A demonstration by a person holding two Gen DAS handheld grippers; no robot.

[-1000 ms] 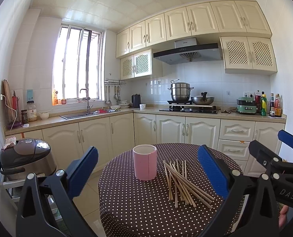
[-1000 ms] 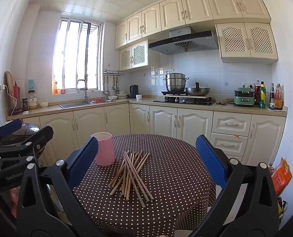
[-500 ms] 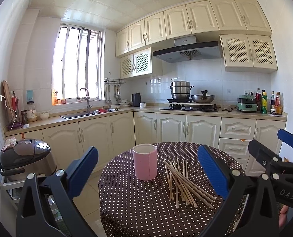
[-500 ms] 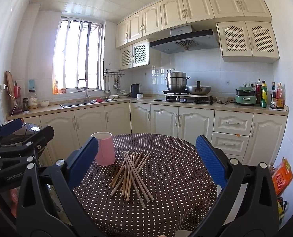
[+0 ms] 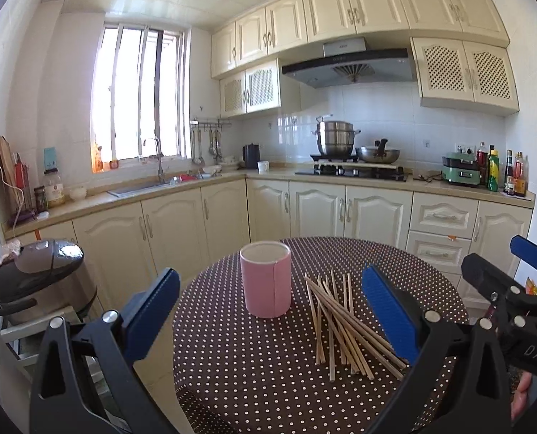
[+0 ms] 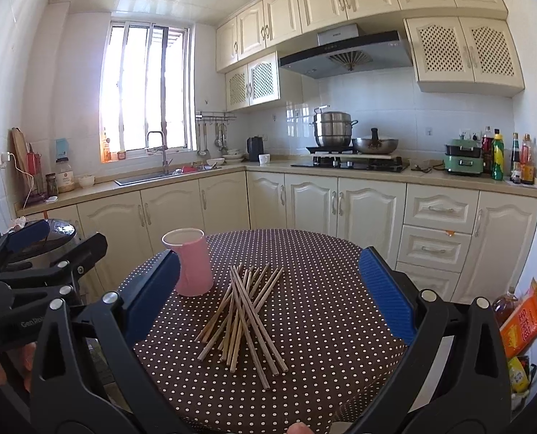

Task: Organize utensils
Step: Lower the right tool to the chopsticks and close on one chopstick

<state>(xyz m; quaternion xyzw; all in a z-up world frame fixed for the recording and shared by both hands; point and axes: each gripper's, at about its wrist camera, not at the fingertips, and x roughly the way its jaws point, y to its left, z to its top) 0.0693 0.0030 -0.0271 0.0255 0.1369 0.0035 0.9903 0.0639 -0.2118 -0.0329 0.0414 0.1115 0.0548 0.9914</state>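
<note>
Left wrist view: left gripper (image 5: 270, 309) spread wide, grasping nothing, above round dotted table (image 5: 254, 372); pink cup (image 5: 265, 284) upright, wooden chopsticks (image 5: 340, 325) piled loose just right of it; right gripper (image 5: 514, 289) at right edge.

Right wrist view: right gripper (image 6: 268, 296) likewise released, empty; chopsticks (image 6: 243, 311) criss-crossed mid-table, cup (image 6: 190, 262) beside them at left.

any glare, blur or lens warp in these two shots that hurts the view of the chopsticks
Left wrist view: window blown out, edges bowed by the fisheye, chopsticks sharp but partly hidden behind a blue pad. Right wrist view: same window glare, chopsticks sharp, evenly lit and unobstructed.
</note>
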